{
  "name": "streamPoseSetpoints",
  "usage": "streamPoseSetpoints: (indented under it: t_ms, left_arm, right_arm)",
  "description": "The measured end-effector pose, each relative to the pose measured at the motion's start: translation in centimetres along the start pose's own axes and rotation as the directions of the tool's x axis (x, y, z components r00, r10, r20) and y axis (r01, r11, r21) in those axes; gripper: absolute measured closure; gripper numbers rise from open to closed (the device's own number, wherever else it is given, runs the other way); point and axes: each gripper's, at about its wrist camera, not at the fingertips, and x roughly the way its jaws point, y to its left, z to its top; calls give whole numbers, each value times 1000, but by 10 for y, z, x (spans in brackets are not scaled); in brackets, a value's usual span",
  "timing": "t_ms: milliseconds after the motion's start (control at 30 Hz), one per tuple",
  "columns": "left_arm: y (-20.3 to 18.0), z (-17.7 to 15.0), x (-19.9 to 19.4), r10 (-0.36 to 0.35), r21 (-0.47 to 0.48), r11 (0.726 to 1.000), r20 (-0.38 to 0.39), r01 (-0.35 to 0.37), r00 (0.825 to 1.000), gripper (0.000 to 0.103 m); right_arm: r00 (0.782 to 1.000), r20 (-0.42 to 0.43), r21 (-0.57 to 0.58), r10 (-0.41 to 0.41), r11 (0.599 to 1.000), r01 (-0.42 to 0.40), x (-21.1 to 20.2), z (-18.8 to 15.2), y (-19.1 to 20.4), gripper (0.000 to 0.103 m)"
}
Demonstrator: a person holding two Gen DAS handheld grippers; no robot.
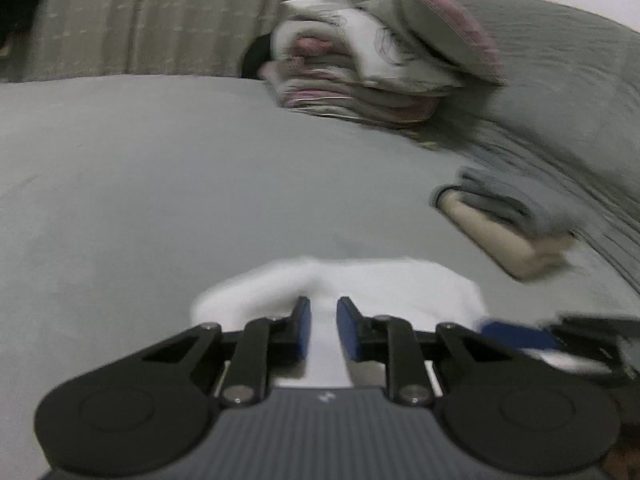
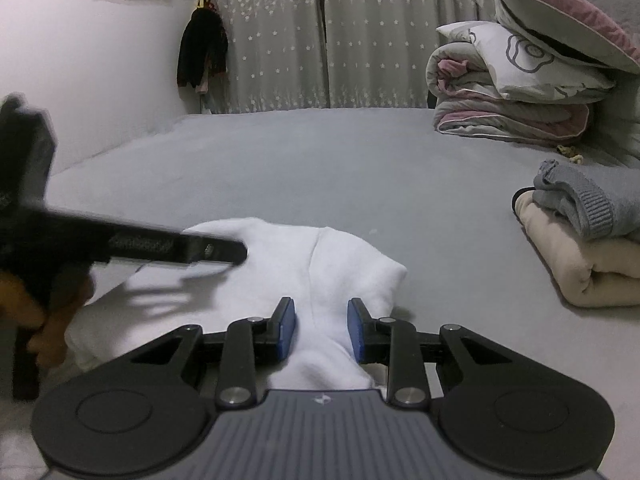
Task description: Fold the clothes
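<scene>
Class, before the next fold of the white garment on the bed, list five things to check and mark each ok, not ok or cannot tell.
1. Left gripper has white fleece garment between its fingers: ok, though whether the blue pads truly pinch it: cannot tell.
2. Right gripper has the garment between its fingers: ok; firm grip: cannot tell.
3. Grey bed sheet ahead is free for laying the fold: ok.
4. Folded grey knit and beige stack lies apart from the garment: ok.
5. Left view sharp enough to judge edges: not ok, it is blurred.
</scene>
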Motion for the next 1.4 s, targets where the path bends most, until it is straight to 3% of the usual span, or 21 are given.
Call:
streamPoseSetpoints:
  t_ms: [33, 167, 300, 467, 667, 800, 933, 967, 1033, 1167, 1333, 1400]
  left_arm:
    - [4, 4, 1, 20, -30, 999, -7, -21, 1000, 83]
    - [20, 12, -9, 63, -147, 987, -8, -63, 998, 64]
    - [31, -3, -27, 28, -254, 967, -26, -33, 999, 47]
    - [44, -25, -48, -28, -383, 924, -47, 8, 998, 44]
    - [55, -49, -66, -96, -522, 851, -51, 56, 994, 44]
    - [55, -64, -64, -138, -595, 798, -27, 95, 990, 44]
    - [54, -77, -62, -167, -652, 748, -1, 126, 986, 42]
    - [53, -77, -62, -161, -651, 749, 2, 123, 987, 42]
    - [49, -76, -62, -131, -633, 768, -1, 101, 991, 52]
    - [41, -68, -65, -101, -568, 819, -4, 81, 995, 63]
    - [47, -54, -73, -162, -584, 801, -5, 129, 987, 67]
    - [50, -45, -78, -193, -580, 802, -23, 144, 981, 68]
  right_arm:
    - [1000, -1, 2, 1, 1000, -1, 0, 1, 0, 76]
    - [1000, -10, 23, 13, 1000, -13, -2, 4, -1, 72]
    - [998, -15, 82, 64, 995, -62, -6, 12, -7, 60]
    - [997, 8, 184, 83, 979, -83, -16, 22, -18, 50]
    - [996, -25, 336, 87, 939, -74, -14, 22, -44, 49]
    - [987, -89, 462, 137, 883, -80, -3, 15, -58, 49]
    - [979, -94, 575, 182, 812, -95, 6, 11, -73, 50]
    - [977, -94, 602, 193, 793, -99, 8, 10, -77, 52]
    - [972, -101, 637, 212, 764, -101, 13, 9, -83, 57]
    - [969, -91, 656, 230, 746, -116, 16, 14, -90, 69]
    - [965, -62, 712, 254, 689, -135, 6, 14, -95, 71]
    - [967, -64, 720, 245, 682, -125, -1, 18, -89, 71]
